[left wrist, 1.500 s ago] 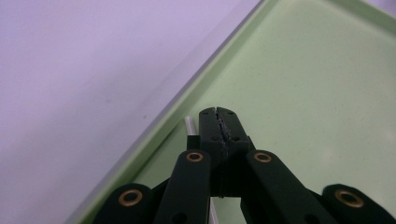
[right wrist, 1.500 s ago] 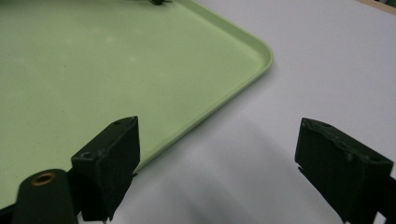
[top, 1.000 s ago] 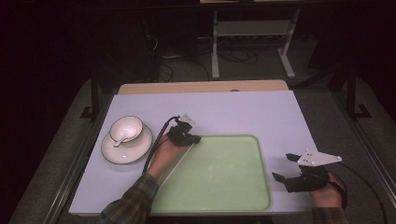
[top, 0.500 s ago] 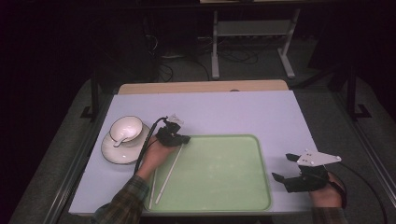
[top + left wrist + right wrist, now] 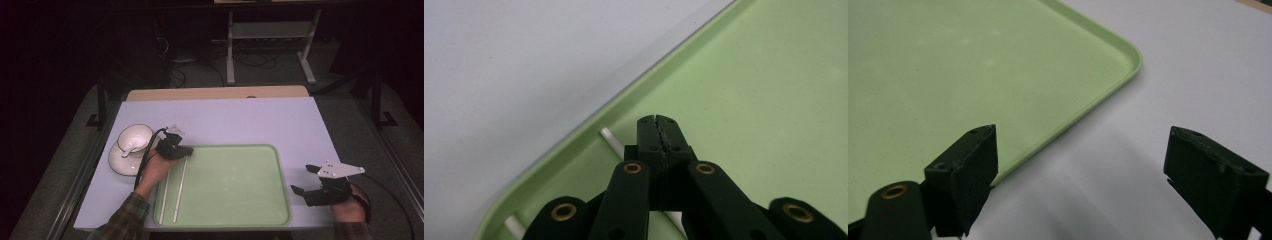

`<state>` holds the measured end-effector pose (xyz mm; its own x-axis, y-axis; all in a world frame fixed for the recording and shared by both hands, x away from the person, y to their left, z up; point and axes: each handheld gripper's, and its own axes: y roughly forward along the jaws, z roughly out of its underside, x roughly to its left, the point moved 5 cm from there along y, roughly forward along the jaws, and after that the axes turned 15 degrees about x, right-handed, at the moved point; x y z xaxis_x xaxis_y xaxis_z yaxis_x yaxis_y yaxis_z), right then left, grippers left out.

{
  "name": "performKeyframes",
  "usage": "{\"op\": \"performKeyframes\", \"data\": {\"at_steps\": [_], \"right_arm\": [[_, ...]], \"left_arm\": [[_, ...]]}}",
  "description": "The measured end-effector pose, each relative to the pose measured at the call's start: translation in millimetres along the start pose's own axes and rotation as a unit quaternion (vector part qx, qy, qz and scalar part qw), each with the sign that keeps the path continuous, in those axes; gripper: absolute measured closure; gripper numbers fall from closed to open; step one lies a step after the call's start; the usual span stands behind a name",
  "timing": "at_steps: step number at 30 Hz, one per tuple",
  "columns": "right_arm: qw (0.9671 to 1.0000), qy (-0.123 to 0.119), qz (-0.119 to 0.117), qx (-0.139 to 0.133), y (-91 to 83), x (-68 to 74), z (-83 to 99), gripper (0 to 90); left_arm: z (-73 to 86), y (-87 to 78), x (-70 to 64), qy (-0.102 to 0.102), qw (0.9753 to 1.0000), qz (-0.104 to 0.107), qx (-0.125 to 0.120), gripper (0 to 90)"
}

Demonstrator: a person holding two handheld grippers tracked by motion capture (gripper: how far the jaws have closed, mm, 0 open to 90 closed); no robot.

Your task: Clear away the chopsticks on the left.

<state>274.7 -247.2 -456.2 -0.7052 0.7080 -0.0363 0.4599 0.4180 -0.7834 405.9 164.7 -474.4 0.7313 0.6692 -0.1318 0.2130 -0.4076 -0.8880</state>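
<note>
Both white chopsticks (image 5: 172,192) lie side by side along the left edge of the green tray (image 5: 235,220), so that part looks done. The left gripper (image 5: 182,150), jaws shut on nothing, sits over their far ends. The right gripper (image 5: 305,179) hangs wide open off the tray's right edge; bowl (image 5: 133,137) and saucer (image 5: 120,162) wait on the table.

Left gripper (image 5: 175,148): extended forward on a plaid-sleeved forearm, jaws pressed fully together. Right gripper (image 5: 320,192): held low near the person's body, pointing leftward, jaws spread wide apart with nothing between them.
</note>
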Motion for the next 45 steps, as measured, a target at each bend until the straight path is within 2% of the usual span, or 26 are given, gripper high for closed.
{"op": "performKeyframes", "data": {"at_steps": [5,9,14,19,22,32,45], "right_arm": [[1.0,0.001,0.001,0.0,-0.4,-0.5,0.6,13.1],[1.0,0.001,0.001,0.0,-0.6,-0.4,0.7,13.1],[1.0,-0.001,0.002,0.001,-0.7,-0.3,0.8,13.1],[1.0,-0.002,0.003,0.002,-0.4,-0.2,0.8,13.1],[1.0,-0.002,0.004,0.003,-0.4,-0.4,1.0,13.2],[1.0,-0.001,0.004,0.002,-0.9,-1.2,1.5,13.2],[1.0,-0.003,0.004,0.001,-1.1,-1.0,1.2,13.2]], "left_arm": [[13.7,-10.7,-11.5,0.008,0.9999,0.011,-0.008,89.8],[30.6,-20.0,-23.8,0.019,0.9996,0.019,-0.008,89.8],[52.3,-31.6,-40.7,0.028,0.9994,0.016,-0.015,89.8],[64.3,-33.3,-53.7,0.029,0.9989,0.029,-0.02,89.8],[69.0,-30.3,-61.3,0.037,0.9987,0.034,-0.01,89.8],[82.2,-28.1,-59.4,0.028,0.9989,0.037,0.001,89.8],[94.3,-35.1,-50.4,0.011,0.9991,0.04,-0.006,89.7]]}}
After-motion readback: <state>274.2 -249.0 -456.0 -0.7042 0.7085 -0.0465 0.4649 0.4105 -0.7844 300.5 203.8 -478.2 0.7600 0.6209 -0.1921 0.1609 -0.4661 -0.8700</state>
